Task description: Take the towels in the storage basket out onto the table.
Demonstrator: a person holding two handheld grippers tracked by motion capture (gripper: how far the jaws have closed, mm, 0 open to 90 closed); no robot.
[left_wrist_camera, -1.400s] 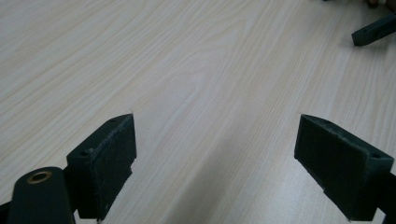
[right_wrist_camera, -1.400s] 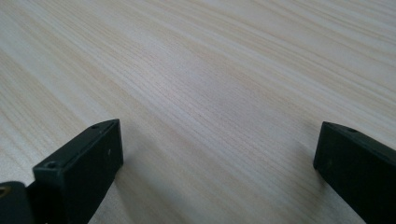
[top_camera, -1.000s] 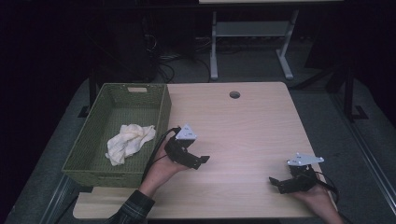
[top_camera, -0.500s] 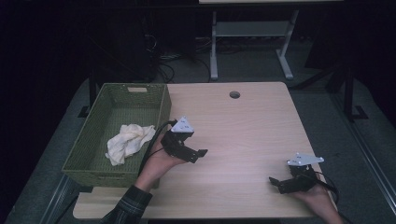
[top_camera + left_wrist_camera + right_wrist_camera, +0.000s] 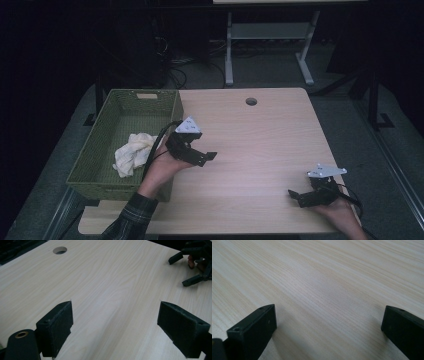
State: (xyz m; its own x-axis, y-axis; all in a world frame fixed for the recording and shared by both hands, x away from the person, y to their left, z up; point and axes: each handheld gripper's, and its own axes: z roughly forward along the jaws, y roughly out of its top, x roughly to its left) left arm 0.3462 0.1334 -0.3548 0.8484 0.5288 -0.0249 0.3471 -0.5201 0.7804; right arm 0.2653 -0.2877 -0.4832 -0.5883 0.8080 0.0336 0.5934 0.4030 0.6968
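left gripper [image 5: 207, 159]: jaws spread, empty, cream cloth [image 5: 132, 152] in green basket [image 5: 107, 182] just behind it | right gripper [image 5: 295, 195]: jaws spread, empty, over bare table [image 5: 260, 145]

matt pale wood table [image 5: 260, 145], woven green basket [image 5: 95, 165], crumpled soft cloth [image 5: 132, 152]

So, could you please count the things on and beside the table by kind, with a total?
Green woven basket: 1
Crumpled pale cloth, lying in the basket: 1
Hand-held claws, left claw and right claw, both open and holding nothing: 2
Total: 4
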